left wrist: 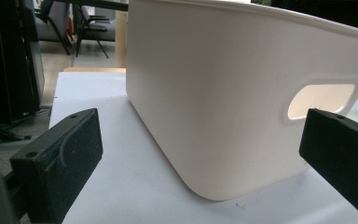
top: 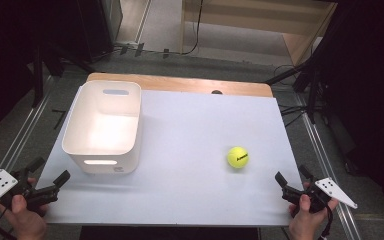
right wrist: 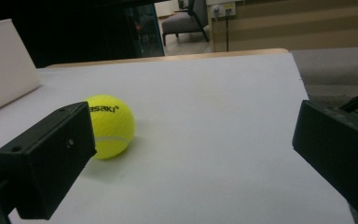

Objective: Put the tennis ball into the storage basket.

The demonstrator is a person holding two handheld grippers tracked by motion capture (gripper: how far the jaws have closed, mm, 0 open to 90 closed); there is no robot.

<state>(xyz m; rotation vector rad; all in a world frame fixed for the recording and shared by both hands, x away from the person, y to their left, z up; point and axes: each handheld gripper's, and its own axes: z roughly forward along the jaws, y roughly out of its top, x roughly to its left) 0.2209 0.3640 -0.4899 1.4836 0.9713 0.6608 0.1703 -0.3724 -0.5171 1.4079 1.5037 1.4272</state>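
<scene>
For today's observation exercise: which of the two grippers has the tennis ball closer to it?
The right gripper. The tennis ball lies just ahead of its open jaws, while the left gripper sits across the table beside the white bin.

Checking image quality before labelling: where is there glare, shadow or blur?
High view: glare washes out the white bin's floor, surroundings dark. Left gripper view: bin wall evenly lit, near jaws soft. Right gripper view: tennis ball sharp, soft shadow beneath, background blurred.

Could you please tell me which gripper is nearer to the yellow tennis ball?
The right. The right gripper sits at the table's near right corner, a short way from the tennis ball, jaws open. The left gripper is at the near left corner, beside the white bin.
</scene>
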